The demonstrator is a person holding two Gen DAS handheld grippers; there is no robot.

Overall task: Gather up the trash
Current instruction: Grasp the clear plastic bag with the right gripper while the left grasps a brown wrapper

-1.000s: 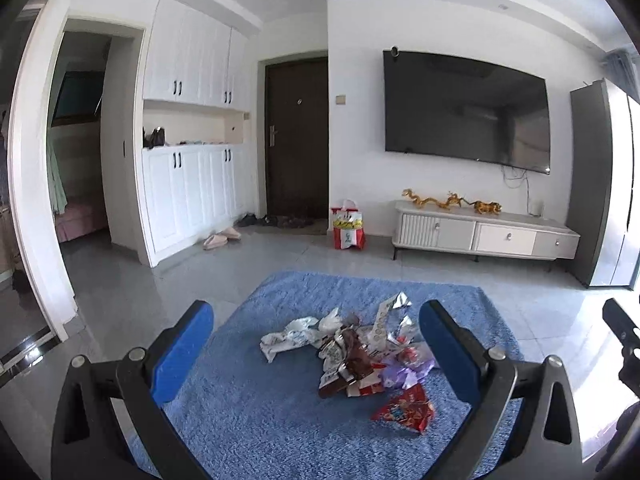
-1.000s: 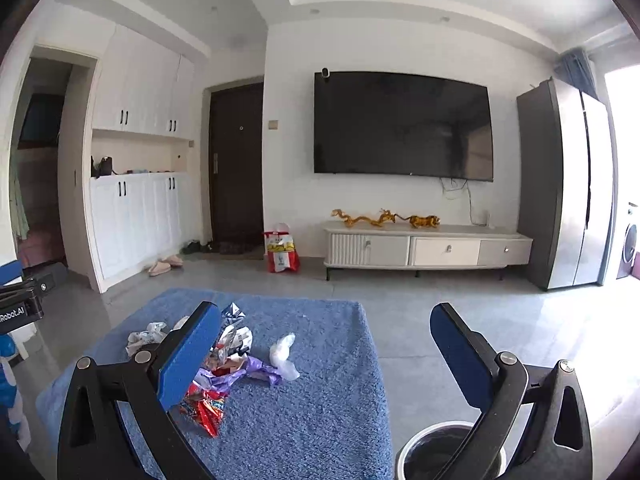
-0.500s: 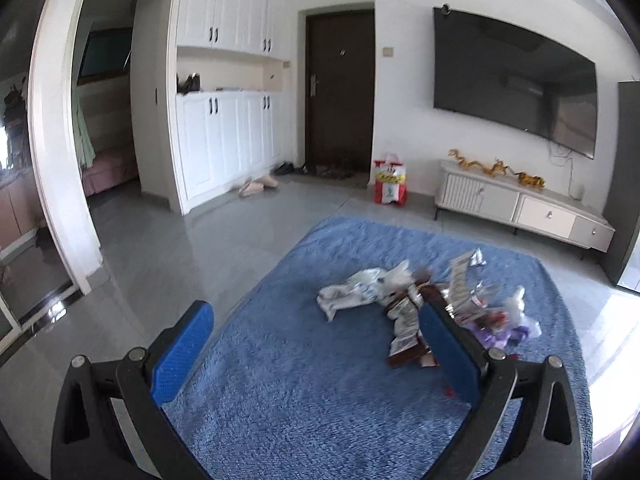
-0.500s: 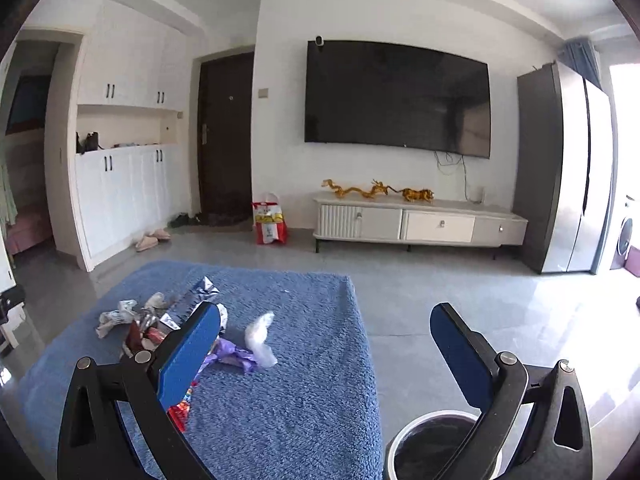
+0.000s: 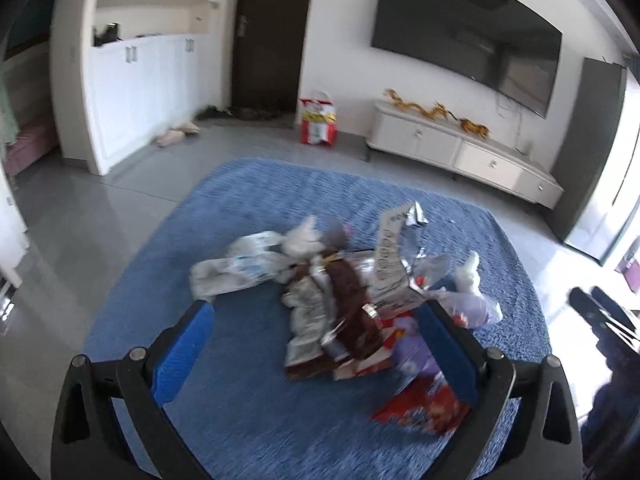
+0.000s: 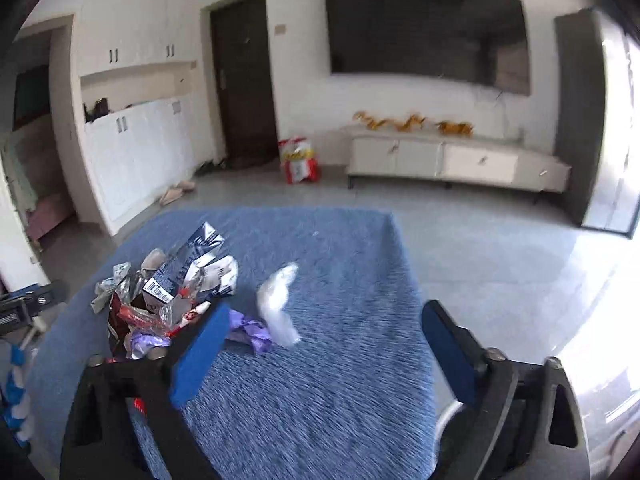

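My left gripper (image 5: 316,354) is spread wide and empty over the wrapper pile (image 5: 344,292), which lies mid-cloth toward the right edge of the blue tablecloth (image 5: 248,412). My right gripper (image 6: 324,354) gapes empty too, near the clear plastic scrap (image 6: 278,304). I judge it all feather-light, crinkly and slippery; I'd pinch the brown wrapper (image 5: 352,308) at its raised middle fold. Motion blur smears labels, and the bin rim (image 6: 446,416) is mostly hidden behind my right finger.
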